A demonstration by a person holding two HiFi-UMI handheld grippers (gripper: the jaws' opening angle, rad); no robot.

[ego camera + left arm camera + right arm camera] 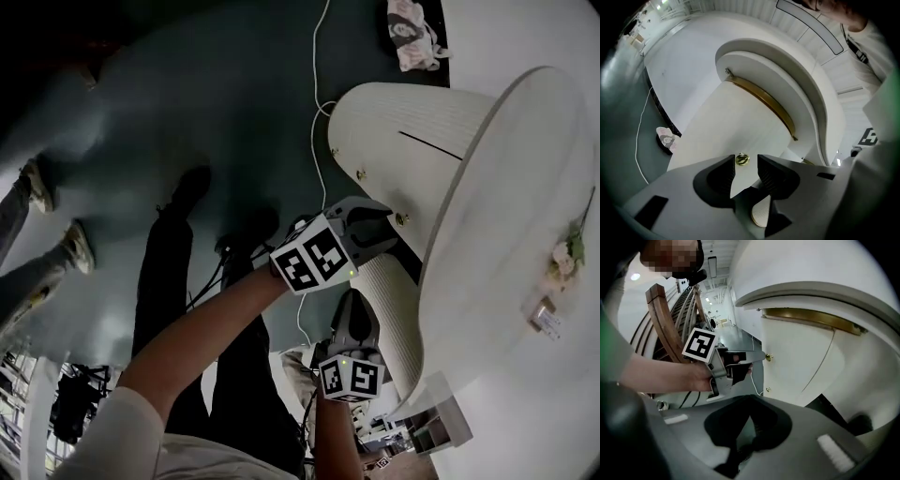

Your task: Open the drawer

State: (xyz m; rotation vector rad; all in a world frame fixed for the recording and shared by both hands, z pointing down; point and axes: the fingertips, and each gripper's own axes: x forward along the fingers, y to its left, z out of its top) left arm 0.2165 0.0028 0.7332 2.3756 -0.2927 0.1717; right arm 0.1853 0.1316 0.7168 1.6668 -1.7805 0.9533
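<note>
left tool (384,225) is open, its jaws either side of the brass knob (742,160), not pressing it. the drawer (403,131) sits shut under the white surface (525,187), its front facing the person and running lengthwise along the curved edge. right tool (749,399) is closed and empty.

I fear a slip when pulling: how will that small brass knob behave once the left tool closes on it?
The knob looks small, round and shiny, so it may slip from a grip. It seems fixed to the drawer, so it should stay stiff rather than wobble. The left tool stands open in line with it; a square grip probably helps.
</note>
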